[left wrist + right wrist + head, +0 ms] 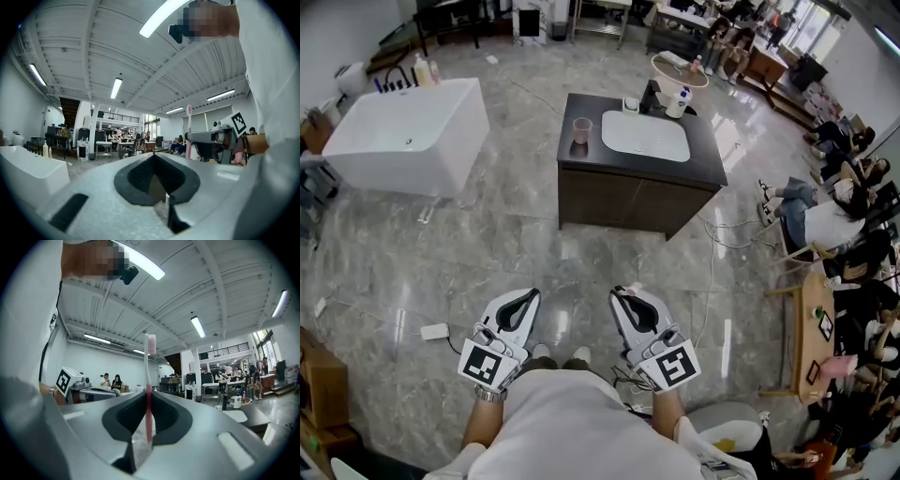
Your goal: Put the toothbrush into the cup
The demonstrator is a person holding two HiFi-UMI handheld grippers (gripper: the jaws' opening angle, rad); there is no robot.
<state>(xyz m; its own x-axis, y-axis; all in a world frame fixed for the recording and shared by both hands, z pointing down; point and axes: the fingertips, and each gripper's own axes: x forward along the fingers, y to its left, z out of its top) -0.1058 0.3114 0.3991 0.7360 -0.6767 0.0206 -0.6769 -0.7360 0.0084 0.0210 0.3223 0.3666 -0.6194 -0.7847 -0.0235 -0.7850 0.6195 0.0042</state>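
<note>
our right gripper (622, 294) pinched the pink toothbrush (149, 376) upright. our left gripper (532, 294) kept nothing, jaws pressed together. the cup (581, 129) stood at twelve o'clock.

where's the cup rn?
Head view: the pink cup stands on the dark vanity counter, just left of the white basin, near the counter's left edge.

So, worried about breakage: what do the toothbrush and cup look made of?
Toothbrush: likely plastic, smooth slender pink-and-white handle, held by the right gripper. Cup: pale pink, dull finish, probably plastic; too small to rule out ceramic.
</note>
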